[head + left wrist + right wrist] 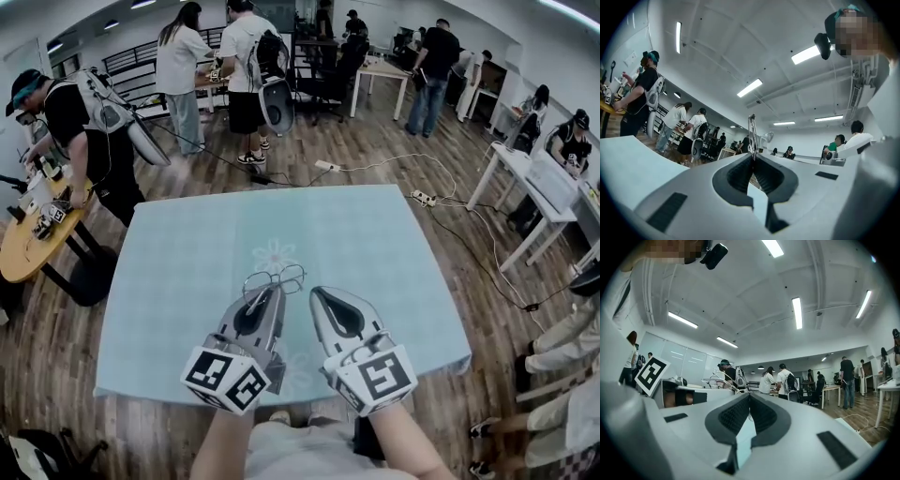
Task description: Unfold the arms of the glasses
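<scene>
Thin wire-framed glasses (pixel 277 278) hang just above the pale blue table (pixel 178 272), pinched at the tip of my left gripper (pixel 265 292), which is shut on them. In the left gripper view a metal part of the glasses (pixel 751 133) stands up edge-on from the closed jaws of the left gripper (pixel 752 157), one lens showing behind. My right gripper (pixel 315 292) hovers just right of the glasses, apart from them and shut, with nothing between its pads. In the right gripper view, beyond the shut right gripper (pixel 749 394), the glasses (pixel 717 380) and the left gripper's marker cube (pixel 651 373) show at left.
A round wooden table (pixel 26 251) stands to the left with a person working at it. White desks (pixel 539 183) and seated people are at the right. Cables and a power strip (pixel 422 198) lie on the floor beyond the table's far edge.
</scene>
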Demonstrator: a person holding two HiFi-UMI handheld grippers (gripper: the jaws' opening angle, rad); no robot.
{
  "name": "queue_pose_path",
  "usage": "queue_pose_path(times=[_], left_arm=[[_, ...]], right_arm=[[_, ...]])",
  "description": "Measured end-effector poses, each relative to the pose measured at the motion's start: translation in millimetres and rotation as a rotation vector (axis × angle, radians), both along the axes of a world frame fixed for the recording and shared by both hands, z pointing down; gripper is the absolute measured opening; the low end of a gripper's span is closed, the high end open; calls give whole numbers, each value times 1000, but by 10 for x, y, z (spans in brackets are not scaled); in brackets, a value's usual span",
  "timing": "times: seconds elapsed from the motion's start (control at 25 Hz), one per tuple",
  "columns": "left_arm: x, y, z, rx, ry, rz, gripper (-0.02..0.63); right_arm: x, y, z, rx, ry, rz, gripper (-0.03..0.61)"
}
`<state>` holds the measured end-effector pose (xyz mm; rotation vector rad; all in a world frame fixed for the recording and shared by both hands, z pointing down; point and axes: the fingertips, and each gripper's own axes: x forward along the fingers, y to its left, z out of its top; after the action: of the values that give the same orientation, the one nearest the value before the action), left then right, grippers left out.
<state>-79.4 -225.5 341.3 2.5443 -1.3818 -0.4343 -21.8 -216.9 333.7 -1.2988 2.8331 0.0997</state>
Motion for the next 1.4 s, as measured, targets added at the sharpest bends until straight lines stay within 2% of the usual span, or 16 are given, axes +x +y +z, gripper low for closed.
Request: queue_pose_path(times=[0.12, 0.28, 0.44, 0.52, 0.56, 0.64, 0.76, 0.84, 1.08, 1.4], left_arm=[[56, -61, 6, -49, -3, 33, 8], [63, -71, 6, -97, -8, 91, 8], [95, -41, 32, -94, -122, 165, 8], [89, -43, 41, -97, -161, 176, 8], [81, -47, 43, -96, -182, 169, 8], [68, -64, 49, -84, -248, 125, 8], [72, -119, 66, -62, -371, 11, 8], [103, -157, 76, -51, -421, -44, 8], [202, -171, 99, -47, -440, -55, 8], [200, -213, 127, -54, -420, -65, 8]], right_arm=[[-25, -36, -97, 22, 12, -46, 8], [-22, -55, -92, 68, 108, -87, 8], [-2, -82, -10, 96, 239, -133, 13], [-62, -47, -44, 117, 273, -183, 61], [-109, -6, -87, 131, 272, -213, 83], [-210, 98, -188, 155, 257, -258, 83], [-334, 229, -330, 174, 216, -272, 84], [-410, 292, -370, 175, 205, -288, 91], [-550, 334, -356, 184, 254, -333, 143], [-551, 249, -334, 191, 259, -302, 140]])
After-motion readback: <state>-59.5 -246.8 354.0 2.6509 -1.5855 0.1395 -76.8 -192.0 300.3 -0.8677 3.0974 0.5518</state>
